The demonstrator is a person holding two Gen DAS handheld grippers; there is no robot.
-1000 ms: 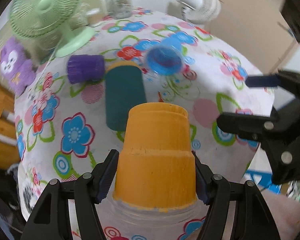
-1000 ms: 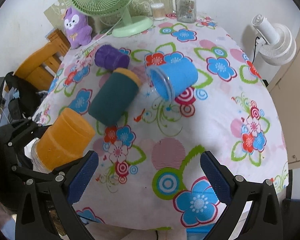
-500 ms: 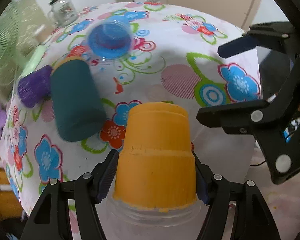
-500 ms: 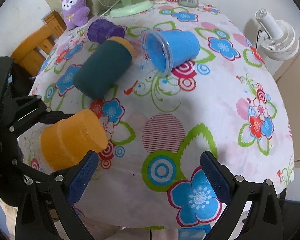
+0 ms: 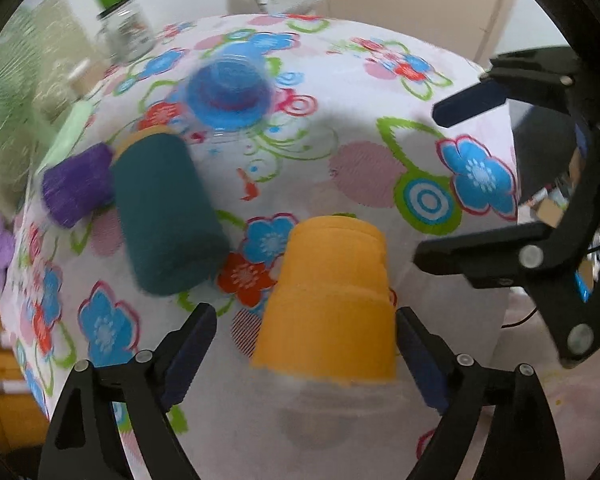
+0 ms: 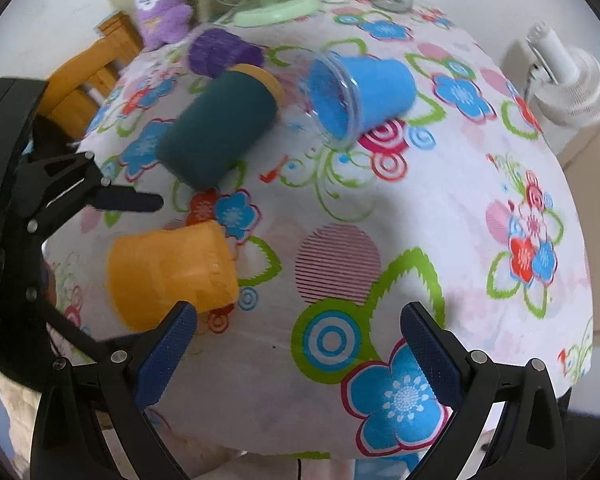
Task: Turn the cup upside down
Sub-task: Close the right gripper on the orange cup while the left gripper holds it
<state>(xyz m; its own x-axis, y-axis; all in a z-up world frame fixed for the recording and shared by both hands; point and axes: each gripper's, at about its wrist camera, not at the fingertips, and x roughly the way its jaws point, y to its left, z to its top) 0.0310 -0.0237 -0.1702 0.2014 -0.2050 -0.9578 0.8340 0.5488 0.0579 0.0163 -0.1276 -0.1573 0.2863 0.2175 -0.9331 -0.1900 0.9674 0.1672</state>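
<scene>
Left gripper (image 5: 304, 344) low at the table's (image 6: 480, 208) near edge, fingers now spread; left pad clear of the orange cup (image 5: 332, 304), which was clamped a moment ago. Cup lies near that edge, blurred. Right gripper (image 6: 296, 344) wide apart, holding nothing, over bare cloth. Farther in, teal cup (image 6: 216, 128), blue cup (image 6: 364, 96) and purple cup (image 6: 216, 52) lie on their sides.

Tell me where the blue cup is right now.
The blue cup lies on its side toward the far middle of the floral tablecloth, mouth facing the near-left, just right of the teal cup, with the white fan off the table's right edge.
</scene>
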